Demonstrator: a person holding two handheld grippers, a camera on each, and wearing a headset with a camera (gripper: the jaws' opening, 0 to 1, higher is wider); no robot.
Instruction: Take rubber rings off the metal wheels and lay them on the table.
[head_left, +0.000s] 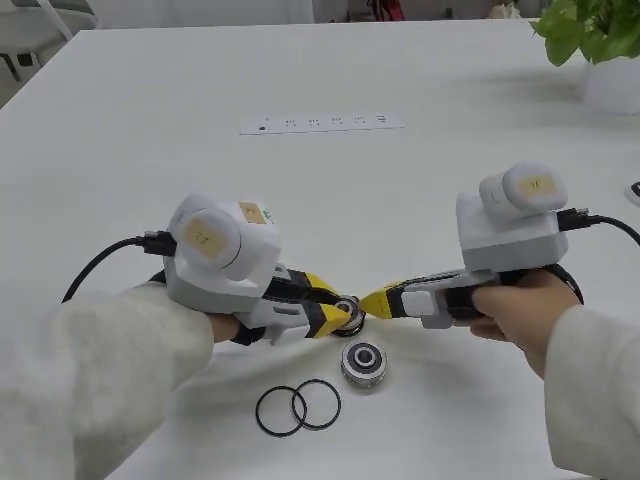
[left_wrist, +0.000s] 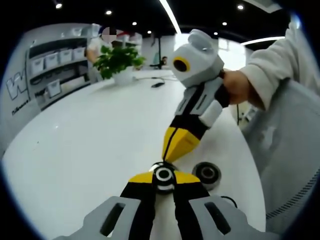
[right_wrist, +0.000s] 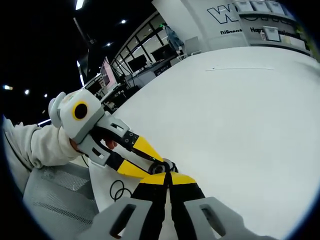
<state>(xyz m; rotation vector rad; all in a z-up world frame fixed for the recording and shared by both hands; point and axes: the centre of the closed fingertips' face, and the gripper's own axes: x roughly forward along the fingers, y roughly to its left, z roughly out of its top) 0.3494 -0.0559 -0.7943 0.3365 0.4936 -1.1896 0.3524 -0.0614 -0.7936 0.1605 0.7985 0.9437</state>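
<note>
— So, where is the wheel?

— 1 metal wheel (left_wrist: 164, 175) sits clamped between the yellow-tipped jaws of the left gripper (head_left: 338, 317), near the front edge of the white table (head_left: 150, 150).

— And the right gripper (head_left: 368, 301)?

— Its jaws are pressed together to a thin line, and their tips touch the rim of that held wheel from the opposite side. Whether they pinch a ring there, I cannot tell.

— Anything lying loose?

— A 2nd wheel (head_left: 363, 362) rests flat on the table just in front of the two grippers. Beside it, toward the person, 2 black rubber rings (head_left: 299, 407) lie on the table, overlapping each other.

— And farther back?

— A white power strip (head_left: 322, 123) lies across the middle of the table, and a potted plant (head_left: 590, 30) stands at the far right corner.
</note>
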